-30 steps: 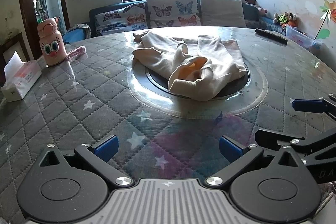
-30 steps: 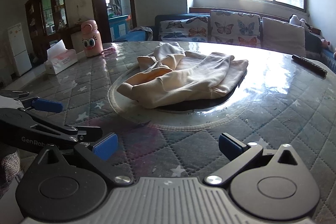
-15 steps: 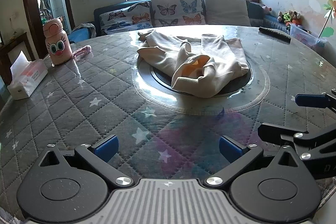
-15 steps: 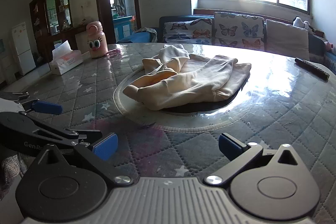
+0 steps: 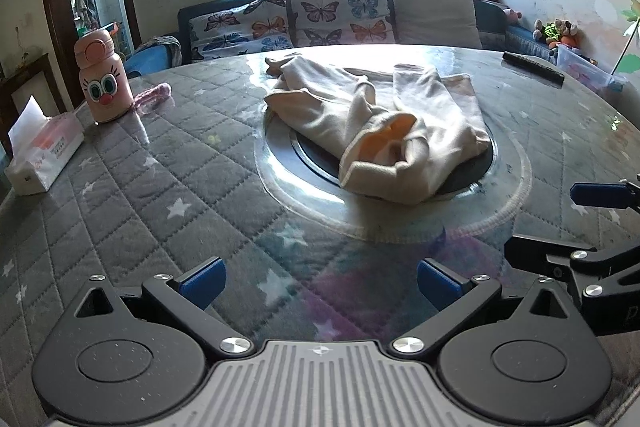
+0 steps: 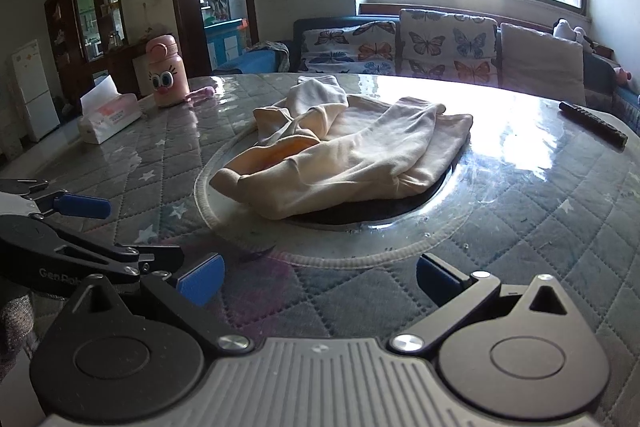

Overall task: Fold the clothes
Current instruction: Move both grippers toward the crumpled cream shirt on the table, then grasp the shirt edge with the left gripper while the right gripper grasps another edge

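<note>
Cream clothes are lying in a rumpled heap on the dark round plate at the middle of the desk, with an orange lining showing at the near opening. Both claws are hovering over the near edge of the quilted, star-patterned cover, well apart from the heap. The left claw is standing released, its blue pads spread wide and gripping nothing. The right claw is likewise spread wide and gripping nothing, and it is showing at the right edge of the left wrist view. A pink bottle with cartoon eyes is standing at the far left of the desk, just beside a tissue box. A dark remote is lying at the far right. Butterfly cushions are lining the sofa beyond.
</note>
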The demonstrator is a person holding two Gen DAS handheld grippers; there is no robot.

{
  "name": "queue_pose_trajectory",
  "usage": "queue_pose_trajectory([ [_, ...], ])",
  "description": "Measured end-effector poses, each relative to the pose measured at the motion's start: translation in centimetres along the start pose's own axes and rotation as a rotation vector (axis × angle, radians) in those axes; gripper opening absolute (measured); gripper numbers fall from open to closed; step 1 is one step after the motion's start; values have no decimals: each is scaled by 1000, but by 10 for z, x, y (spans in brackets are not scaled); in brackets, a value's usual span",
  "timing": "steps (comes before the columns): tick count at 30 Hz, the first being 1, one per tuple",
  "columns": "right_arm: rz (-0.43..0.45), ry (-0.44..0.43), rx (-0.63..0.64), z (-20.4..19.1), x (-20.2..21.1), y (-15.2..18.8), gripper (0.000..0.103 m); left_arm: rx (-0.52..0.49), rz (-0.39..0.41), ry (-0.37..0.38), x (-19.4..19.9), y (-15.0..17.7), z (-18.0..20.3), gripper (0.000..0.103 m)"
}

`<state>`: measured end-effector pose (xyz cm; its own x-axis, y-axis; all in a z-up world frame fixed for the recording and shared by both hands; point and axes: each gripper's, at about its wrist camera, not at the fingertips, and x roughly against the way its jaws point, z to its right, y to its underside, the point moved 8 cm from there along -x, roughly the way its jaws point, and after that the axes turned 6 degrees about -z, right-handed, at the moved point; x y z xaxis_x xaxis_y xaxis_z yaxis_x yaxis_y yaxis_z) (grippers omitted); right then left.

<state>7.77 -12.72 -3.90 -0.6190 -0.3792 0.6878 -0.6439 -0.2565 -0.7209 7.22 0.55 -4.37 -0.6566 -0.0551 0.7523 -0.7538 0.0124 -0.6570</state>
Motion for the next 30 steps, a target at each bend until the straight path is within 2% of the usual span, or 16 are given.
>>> queue_pose_trajectory([
  [11, -45, 2, -13, 10, -22, -23, 103, -15, 22, -4, -15, -35, -11, 102],
  [16, -52, 8, -38, 22, -31, -35, 97, -40, 38, 6, -25, -59, -8, 83],
  [19, -58, 4, -70, 33, -37, -45, 93, -50, 43, 18, -32, -75, -5, 76],
  [25, -76, 8, -117, 49, -51, -58, 82, -64, 34, 36, -52, -105, 7, 66],
  [30, -91, -9, -133, 53, -63, -62, 73, -65, 23, 54, -76, -130, 19, 65],
])
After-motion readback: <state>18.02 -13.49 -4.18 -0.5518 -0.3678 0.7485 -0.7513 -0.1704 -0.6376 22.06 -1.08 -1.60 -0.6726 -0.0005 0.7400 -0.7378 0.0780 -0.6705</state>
